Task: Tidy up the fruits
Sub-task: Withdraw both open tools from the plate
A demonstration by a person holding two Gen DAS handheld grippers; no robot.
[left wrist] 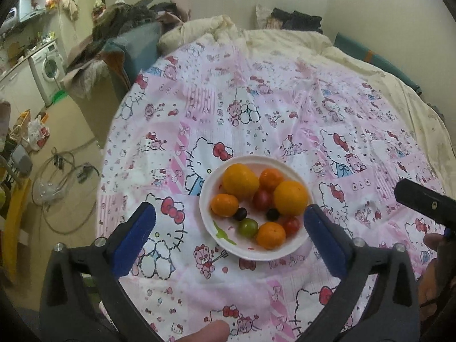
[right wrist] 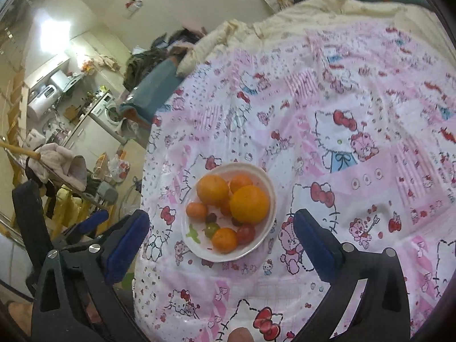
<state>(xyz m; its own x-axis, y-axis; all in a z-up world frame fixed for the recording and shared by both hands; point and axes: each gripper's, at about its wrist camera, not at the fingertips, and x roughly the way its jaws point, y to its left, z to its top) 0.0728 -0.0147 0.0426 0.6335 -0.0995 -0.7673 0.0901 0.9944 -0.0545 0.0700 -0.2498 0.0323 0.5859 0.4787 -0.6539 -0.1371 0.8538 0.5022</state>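
Observation:
A white bowl (left wrist: 250, 158) sits on a pink cartoon-cat bedcover (left wrist: 285, 108). It holds two large oranges (left wrist: 240, 181), three small tangerines (left wrist: 224, 205), two red tomatoes (left wrist: 292, 225), two dark grapes (left wrist: 240, 213) and a green one (left wrist: 248, 227). My left gripper (left wrist: 229, 209) hovers above the bowl, open, with nothing between its blue pads. My right gripper (right wrist: 221, 215) hangs over the same bowl (right wrist: 205, 252), open and empty too. One black finger (left wrist: 421, 202) of the right gripper shows at the right edge of the left wrist view.
The bed's left edge (left wrist: 108, 154) drops to a floor with cables (left wrist: 57, 176). Beyond it stand a blue sofa piled with clothes (left wrist: 136, 42) and a washing machine (left wrist: 48, 65). A cream duvet (left wrist: 285, 40) lies at the far end of the bed. A fingertip (left wrist: 211, 332) shows at the bottom.

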